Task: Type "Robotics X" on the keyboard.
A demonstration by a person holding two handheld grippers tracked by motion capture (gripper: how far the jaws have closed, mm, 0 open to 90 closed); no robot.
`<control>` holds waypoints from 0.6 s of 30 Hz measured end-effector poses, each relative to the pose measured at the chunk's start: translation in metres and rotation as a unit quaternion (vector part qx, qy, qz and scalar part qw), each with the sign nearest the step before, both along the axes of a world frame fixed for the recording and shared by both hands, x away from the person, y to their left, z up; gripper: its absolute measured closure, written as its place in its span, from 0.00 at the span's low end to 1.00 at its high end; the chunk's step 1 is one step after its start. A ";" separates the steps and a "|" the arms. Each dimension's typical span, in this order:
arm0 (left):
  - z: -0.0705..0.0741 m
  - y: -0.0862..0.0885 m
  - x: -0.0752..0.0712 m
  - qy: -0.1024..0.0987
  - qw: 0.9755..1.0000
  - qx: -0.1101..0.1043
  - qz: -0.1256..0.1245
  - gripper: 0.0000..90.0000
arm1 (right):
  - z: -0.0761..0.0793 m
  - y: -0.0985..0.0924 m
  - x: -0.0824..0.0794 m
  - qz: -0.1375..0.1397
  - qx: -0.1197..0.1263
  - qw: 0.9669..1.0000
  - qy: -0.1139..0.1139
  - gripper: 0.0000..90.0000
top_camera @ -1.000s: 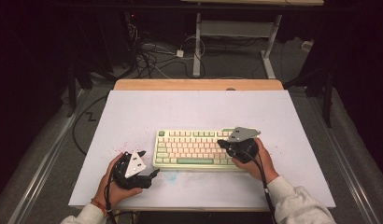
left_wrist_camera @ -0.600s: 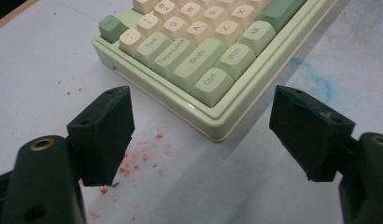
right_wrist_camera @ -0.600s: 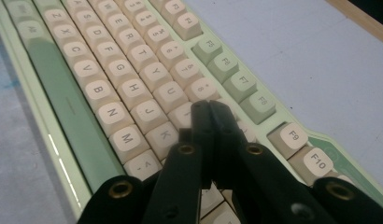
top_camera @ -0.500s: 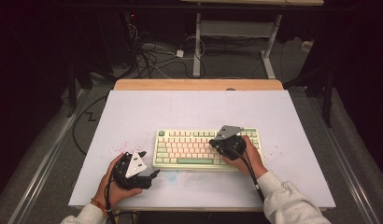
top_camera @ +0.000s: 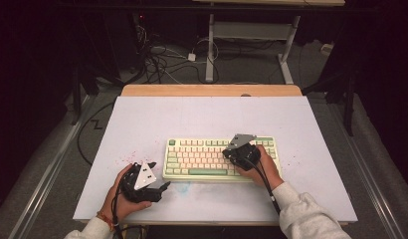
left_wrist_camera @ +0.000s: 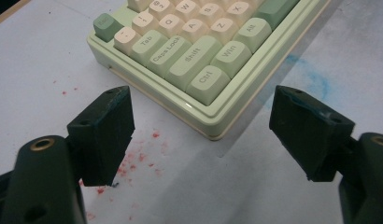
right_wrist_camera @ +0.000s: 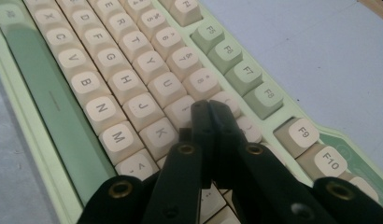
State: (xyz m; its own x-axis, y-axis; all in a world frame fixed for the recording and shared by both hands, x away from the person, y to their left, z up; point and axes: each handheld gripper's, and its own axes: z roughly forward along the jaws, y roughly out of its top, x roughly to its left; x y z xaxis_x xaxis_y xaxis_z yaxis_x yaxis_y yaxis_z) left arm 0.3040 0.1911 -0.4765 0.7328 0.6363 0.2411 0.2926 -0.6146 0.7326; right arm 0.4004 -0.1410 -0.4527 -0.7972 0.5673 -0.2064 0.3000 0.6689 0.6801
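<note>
Tabletop carries the keyboard near its front edge, roughly centred. My right gripper: jaws pressed together, tips down over the keys by I/O. My left gripper: jaws spread wide, nothing between, off the keyboard's front-left corner.

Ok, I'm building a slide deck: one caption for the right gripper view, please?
Shut right tongs poised over the cream keys of a green keyboard, tips by the I key.
</note>
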 end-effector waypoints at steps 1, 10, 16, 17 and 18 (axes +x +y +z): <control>0.000 0.000 0.000 0.000 1.000 0.000 0.000 0.23 | 0.001 -0.001 -0.001 -0.002 0.009 1.000 0.000 1.00; 0.000 -0.001 0.000 0.002 1.000 0.005 -0.001 0.23 | 0.017 -0.013 -0.011 0.003 0.052 0.998 -0.026 0.97; 0.000 -0.001 0.000 0.003 1.000 0.007 -0.002 0.23 | 0.027 -0.022 -0.021 0.006 0.079 0.996 -0.046 0.89; 0.000 -0.001 -0.001 0.003 1.000 0.007 -0.002 0.23 | 0.029 -0.023 -0.024 0.008 0.084 0.995 -0.049 0.85; 0.000 0.000 -0.001 0.002 1.000 0.007 -0.002 0.23 | 0.030 -0.024 -0.025 0.007 0.087 0.995 -0.052 0.84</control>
State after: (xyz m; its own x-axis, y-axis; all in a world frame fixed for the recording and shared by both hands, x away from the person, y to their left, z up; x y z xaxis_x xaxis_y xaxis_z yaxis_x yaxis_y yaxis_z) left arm 0.3033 0.1906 -0.4761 0.7359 0.6301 0.2477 0.2928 -0.6261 0.7227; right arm 0.3752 -0.1652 -0.4231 -0.7851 0.5904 -0.1874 0.2135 0.5420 0.8128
